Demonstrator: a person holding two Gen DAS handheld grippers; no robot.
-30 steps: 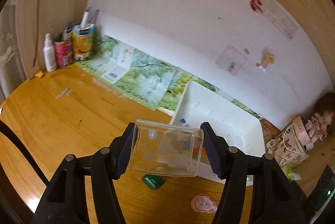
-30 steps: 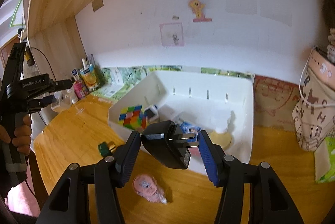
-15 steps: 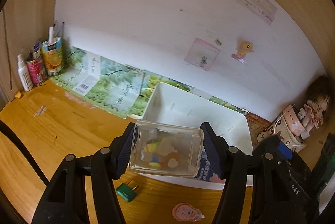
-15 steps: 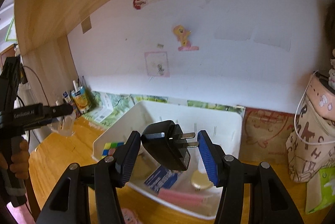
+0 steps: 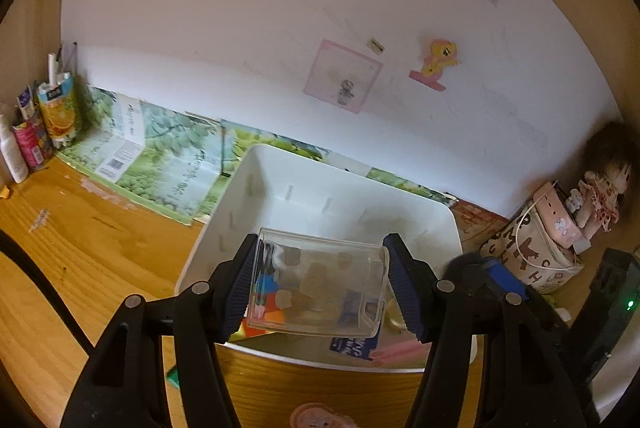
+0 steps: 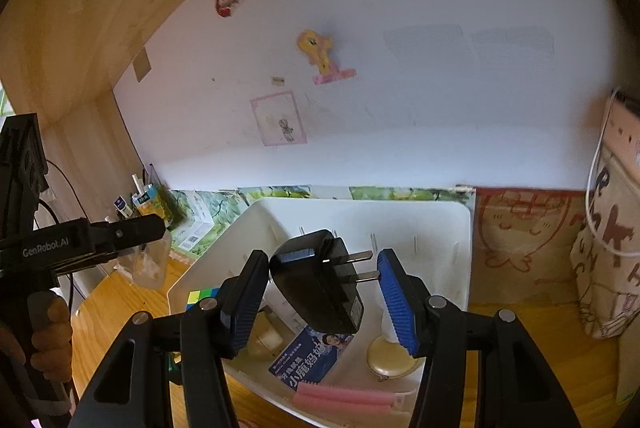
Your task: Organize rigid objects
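The left hand-held gripper (image 5: 320,284) held a clear plastic box (image 5: 318,286) clamped between its blue pads, hanging over the near edge of the white bin (image 5: 280,184). The right hand-held gripper (image 6: 320,292) gripped a black plug adapter (image 6: 320,288), its body against the left pad and its two metal prongs pointing at the right pad, above the same bin. In the right wrist view the left gripper showed at the left edge with a person's hand (image 6: 50,340) on its handle.

Below them, inside the bin, lay a blue printed packet (image 6: 310,358), a pink ridged item (image 6: 344,398) at the near wall, a round gold compact (image 6: 390,354), and part of a colourful cube (image 6: 200,296) in the left corner. A pink round item (image 5: 318,416) and a small green thing (image 5: 173,376) lay on the wooden counter (image 5: 80,248) in front of the bin.

Behind the bin, green printed sheets (image 5: 160,156) leaned along the white wall. A juice carton (image 5: 60,108) and bottles stood at the far left corner. A patterned pouch (image 5: 536,248) and a doll (image 5: 604,188) sat at the far right. A yellow pony sticker (image 5: 438,56) was on the wall.
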